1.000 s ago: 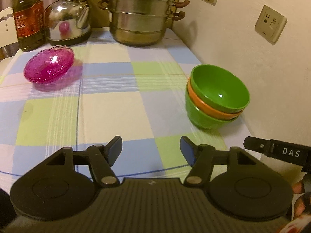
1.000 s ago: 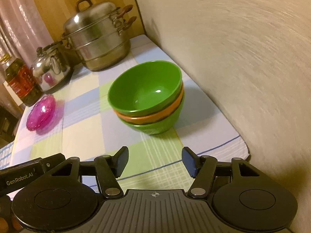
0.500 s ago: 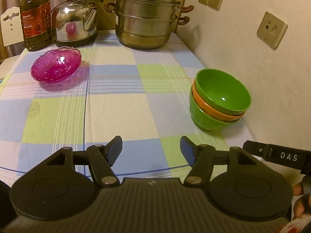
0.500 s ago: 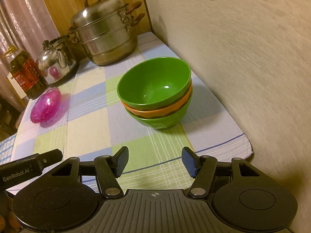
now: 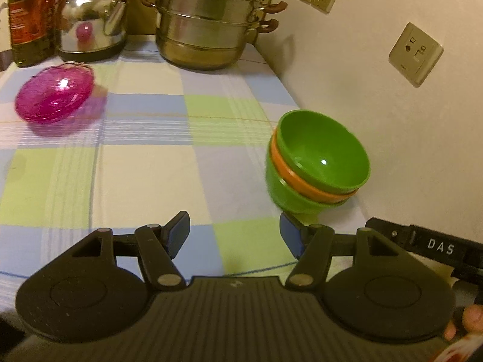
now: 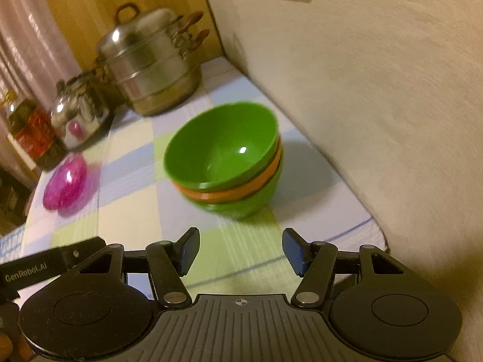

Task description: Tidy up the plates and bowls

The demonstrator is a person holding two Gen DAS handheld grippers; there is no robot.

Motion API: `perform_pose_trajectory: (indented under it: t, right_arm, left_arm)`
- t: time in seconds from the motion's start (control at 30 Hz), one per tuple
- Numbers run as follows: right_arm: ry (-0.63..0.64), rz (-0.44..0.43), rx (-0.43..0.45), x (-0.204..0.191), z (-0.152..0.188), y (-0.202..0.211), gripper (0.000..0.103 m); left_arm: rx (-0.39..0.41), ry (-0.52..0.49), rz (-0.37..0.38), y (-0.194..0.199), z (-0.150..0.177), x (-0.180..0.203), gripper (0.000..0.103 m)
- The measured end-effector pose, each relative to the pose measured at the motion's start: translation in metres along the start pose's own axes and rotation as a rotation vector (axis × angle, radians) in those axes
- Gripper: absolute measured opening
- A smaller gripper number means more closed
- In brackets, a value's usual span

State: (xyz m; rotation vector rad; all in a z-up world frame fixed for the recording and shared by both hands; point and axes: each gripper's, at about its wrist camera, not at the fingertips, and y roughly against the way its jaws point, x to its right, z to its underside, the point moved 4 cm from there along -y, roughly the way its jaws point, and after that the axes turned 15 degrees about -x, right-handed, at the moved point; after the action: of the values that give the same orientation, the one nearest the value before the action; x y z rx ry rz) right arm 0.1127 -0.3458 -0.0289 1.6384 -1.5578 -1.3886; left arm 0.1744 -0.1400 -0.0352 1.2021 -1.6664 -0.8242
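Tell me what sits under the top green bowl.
Under the top green bowl an orange bowl shows only its rim, nested in another green bowl. Their insides are covered.

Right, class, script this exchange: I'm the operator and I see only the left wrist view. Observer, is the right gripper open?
Observer: Yes, the right gripper is open and holds nothing.
Operator: What is it aimed at?
Observer: The bowl stack sits straight ahead of it, untouched.
Operator: Is the stack pressed against the wall?
Observer: No, a shadowed strip of tablecloth shows between them.
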Motion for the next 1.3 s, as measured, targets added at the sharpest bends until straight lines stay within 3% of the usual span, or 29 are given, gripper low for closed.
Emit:
perform_pose_trajectory:
  t: [0.17,0.3,0.73,1.2,1.3]
  right_arm:
    - [-0.015,0.003,0.046,0.008,-0.027,0.001,0.061]
    - [-0.028,-0.001,0.056,0.014,-0.050,-0.007,0.061]
    - [-0.120,-0.052,-0.056,0.037,-0.094,-0.066,0.061]
    - [-0.162,-0.041,-0.143,0.045,-0.101,-0.102,0.060]
    - [-0.184,-0.051,-0.162,0.045,-0.102,-0.107,0.053]
  left_arm:
    - [-0.016,0.014,0.079,-0.015,-0.025,0.014,0.062]
    - [-0.020,0.034,0.093,-0.032,-0.045,0.021,0.062]
    - [-0.122,0.163,0.216,-0.096,-0.085,0.016,0.051]
    - [-0.180,0.152,0.219,-0.128,-0.093,0.022,0.041]
    - [-0.193,0.142,0.218,-0.131,-0.093,0.025,0.039]
